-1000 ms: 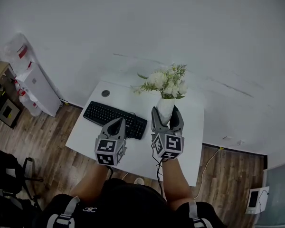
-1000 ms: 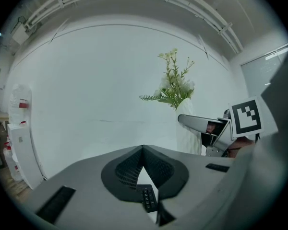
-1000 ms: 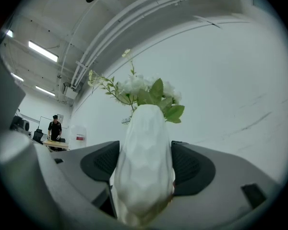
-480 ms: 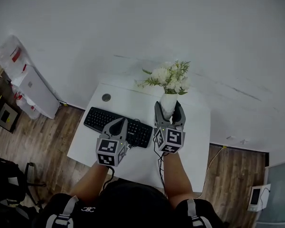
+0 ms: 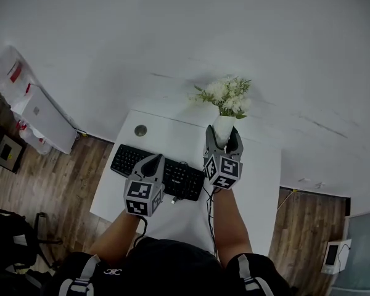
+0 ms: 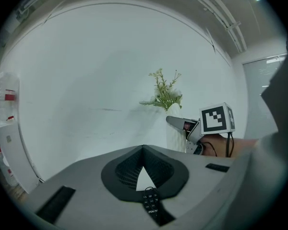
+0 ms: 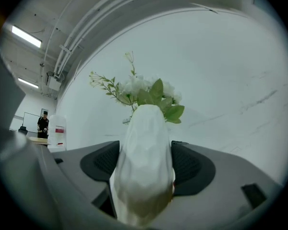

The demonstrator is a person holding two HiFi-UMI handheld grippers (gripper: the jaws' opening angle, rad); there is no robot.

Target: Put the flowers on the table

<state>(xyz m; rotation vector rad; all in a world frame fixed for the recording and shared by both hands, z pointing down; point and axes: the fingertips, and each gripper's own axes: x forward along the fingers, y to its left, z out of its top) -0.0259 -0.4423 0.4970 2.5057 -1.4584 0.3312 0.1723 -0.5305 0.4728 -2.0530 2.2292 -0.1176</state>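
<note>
The left gripper [image 5: 153, 160] and the right gripper [image 5: 223, 134] are built in grey plastic, with jaws lined by black ribbed pads [image 7: 192, 164]. Each is topped by a cube [image 5: 142, 197] printed with black-and-white square markers. Thin black cables [image 5: 206, 209] are attached at the right one. Dark clothing [image 5: 163, 264] with grey shoulder straps [image 5: 86, 275] is worn.

A white wall [image 5: 234, 29] meets a wood-plank floor [image 5: 49, 180], with strip lights [image 7: 26, 36] overhead.

Left tool [image 6: 143, 148] jaws together; right tool [image 6: 178, 123] against vase [image 6: 174, 140] of flowers [image 6: 164, 92].
</note>
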